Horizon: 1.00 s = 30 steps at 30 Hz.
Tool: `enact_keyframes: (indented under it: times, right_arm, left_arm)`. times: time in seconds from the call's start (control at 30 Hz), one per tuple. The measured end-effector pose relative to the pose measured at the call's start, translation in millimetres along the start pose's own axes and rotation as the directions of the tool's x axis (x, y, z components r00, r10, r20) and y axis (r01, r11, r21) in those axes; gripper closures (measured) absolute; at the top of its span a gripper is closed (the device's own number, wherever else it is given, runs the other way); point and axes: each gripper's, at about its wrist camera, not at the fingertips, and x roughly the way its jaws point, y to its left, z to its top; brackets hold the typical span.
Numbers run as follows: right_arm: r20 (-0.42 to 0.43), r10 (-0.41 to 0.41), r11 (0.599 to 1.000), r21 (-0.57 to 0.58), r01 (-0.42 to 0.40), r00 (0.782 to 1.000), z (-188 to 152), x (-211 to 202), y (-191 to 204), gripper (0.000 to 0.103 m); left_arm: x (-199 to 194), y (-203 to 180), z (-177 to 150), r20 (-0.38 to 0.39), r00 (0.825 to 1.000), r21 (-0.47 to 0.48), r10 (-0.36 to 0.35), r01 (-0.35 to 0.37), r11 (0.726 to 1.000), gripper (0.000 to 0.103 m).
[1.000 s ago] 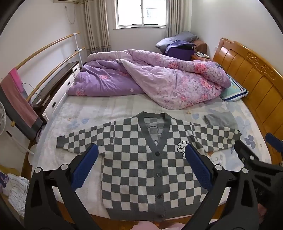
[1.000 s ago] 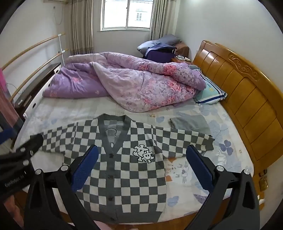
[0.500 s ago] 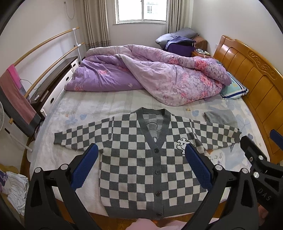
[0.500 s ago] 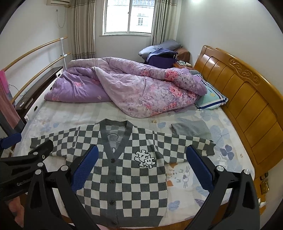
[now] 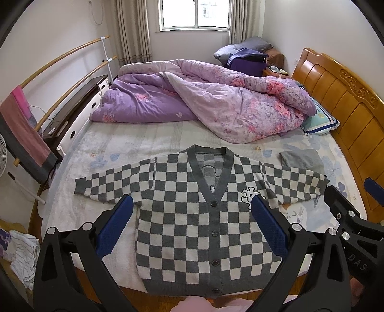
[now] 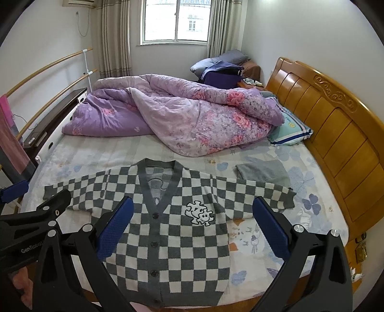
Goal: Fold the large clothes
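We see a grey-and-cream checked cardigan [image 5: 192,216] with a dark grey placket, a purple quilt [image 5: 216,103] flowered in pink at the far side, a plain grey cloth [image 6: 261,171] right, and blue gripper pads [image 5: 115,225].

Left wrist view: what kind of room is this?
Almost certainly a home bedroom. A wide bed with a carved wooden headboard, a rumpled purple floral quilt and a pillow fills the frame, and a checkered cardigan lies flat on the sheet below a curtained window.
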Motion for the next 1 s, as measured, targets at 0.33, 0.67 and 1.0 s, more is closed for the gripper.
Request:
enact_keyframes:
  times: [0.33,0.67,1.0]
  right_arm:
    - [-0.009,0.024,1.0,-0.013,-0.024,1.0,1,3,-1,0.007]
    - [-0.012,0.031,0.999,-0.012,-0.032,0.999,0,3,3,0.007]
    - [-0.016,0.053,0.998,-0.016,-0.053,0.998,2,5,2,0.007]
  left_arm:
    - [5,5,-9,-0.007,1.0,-0.011,0.005,-0.005,1.0,0.005]
    - [5,5,-12,-0.016,1.0,-0.015,0.008,-0.008,1.0,0.005]
    - [4,5,-7,-0.021,1.0,-0.013,0.002,-0.003,1.0,0.005]
